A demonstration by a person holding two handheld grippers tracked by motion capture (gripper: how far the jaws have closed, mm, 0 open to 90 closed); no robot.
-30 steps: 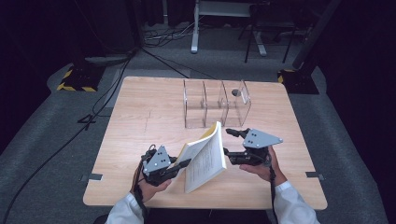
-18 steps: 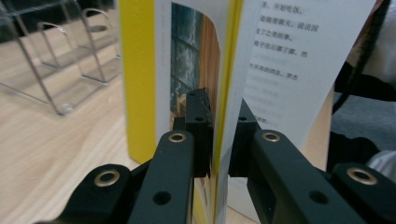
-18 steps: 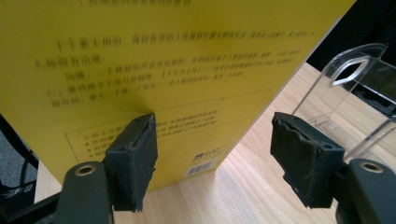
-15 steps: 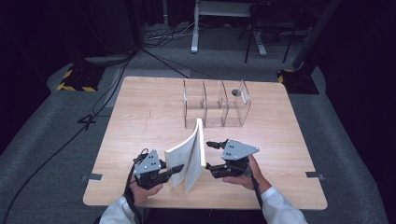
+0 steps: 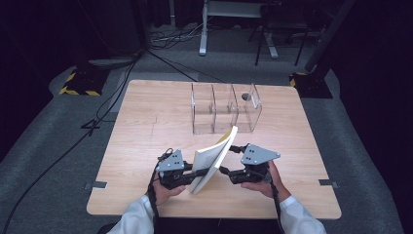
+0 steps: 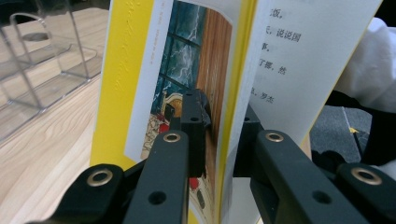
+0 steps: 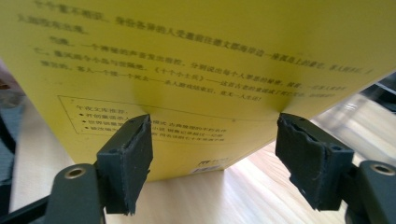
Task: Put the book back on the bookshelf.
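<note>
High view: book (image 5: 210, 161) stands tilted rightward.

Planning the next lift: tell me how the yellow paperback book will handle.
The yellow paperback book probably flexes: its cover bows where the open right tool presses. Pages likely fan apart; the left tool pinches just a few. It leans steeply, so it may topple if released.

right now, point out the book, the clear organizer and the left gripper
book (image 5: 210, 158), high view, on its open white page
clear organizer (image 5: 225, 108), high view, on a middle divider wall
left gripper (image 6: 215, 135), left gripper view, between its jaws
</note>
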